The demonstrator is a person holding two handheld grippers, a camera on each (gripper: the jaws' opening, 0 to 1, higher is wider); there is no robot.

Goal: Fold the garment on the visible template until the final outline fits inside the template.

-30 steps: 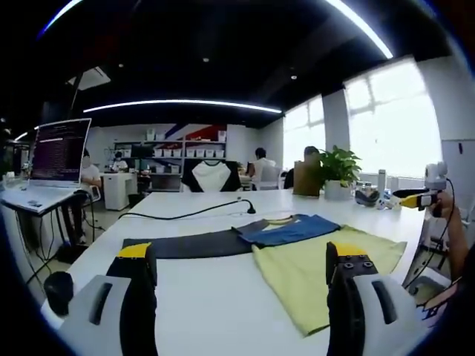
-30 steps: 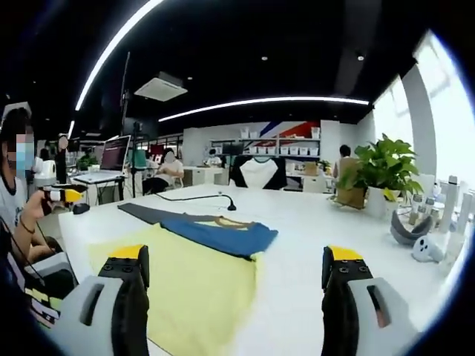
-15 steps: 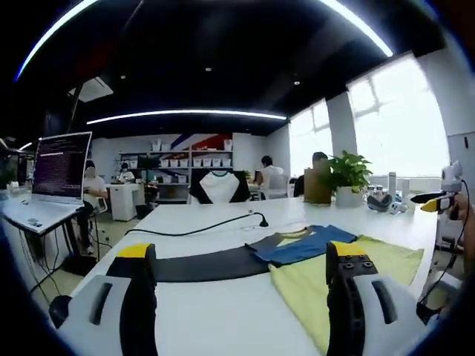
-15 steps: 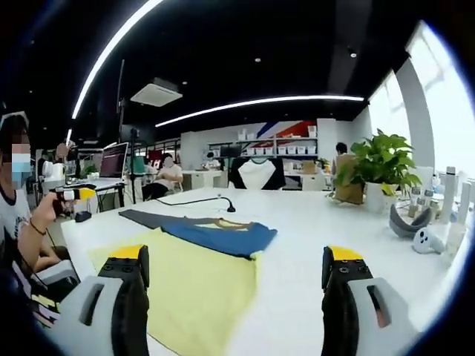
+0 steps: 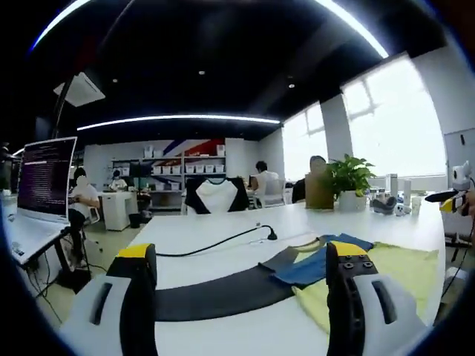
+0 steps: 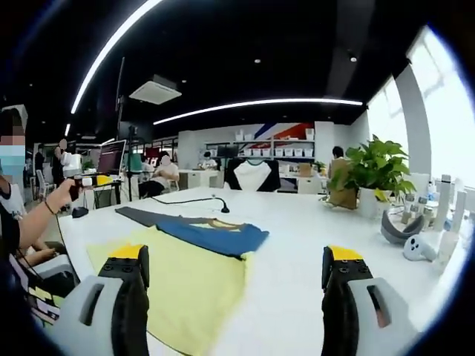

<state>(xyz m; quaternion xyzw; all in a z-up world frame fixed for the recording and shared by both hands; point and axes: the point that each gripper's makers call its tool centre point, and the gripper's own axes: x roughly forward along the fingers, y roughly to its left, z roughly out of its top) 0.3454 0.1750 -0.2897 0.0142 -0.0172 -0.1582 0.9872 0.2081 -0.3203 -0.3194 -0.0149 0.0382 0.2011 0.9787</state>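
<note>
Left gripper (image 5: 241, 297) and right gripper (image 6: 236, 297): jaws spread wide, holding nothing. Yellow-and-blue T-shirt (image 6: 189, 274) lies flat on white table (image 6: 297, 230), beside dark template strip (image 5: 223, 293).

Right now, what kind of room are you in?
Probably an open office or lab: a long white table with a yellow-and-blue garment, a computer screen, storage shelves on the far wall, and people at desks.

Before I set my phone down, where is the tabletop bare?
Bare white table lies between the yellow-and-blue garment and the potted plant. Bottles and headsets crowd the window edge; a black cable crosses the strip beyond the dark sleeve.
</note>
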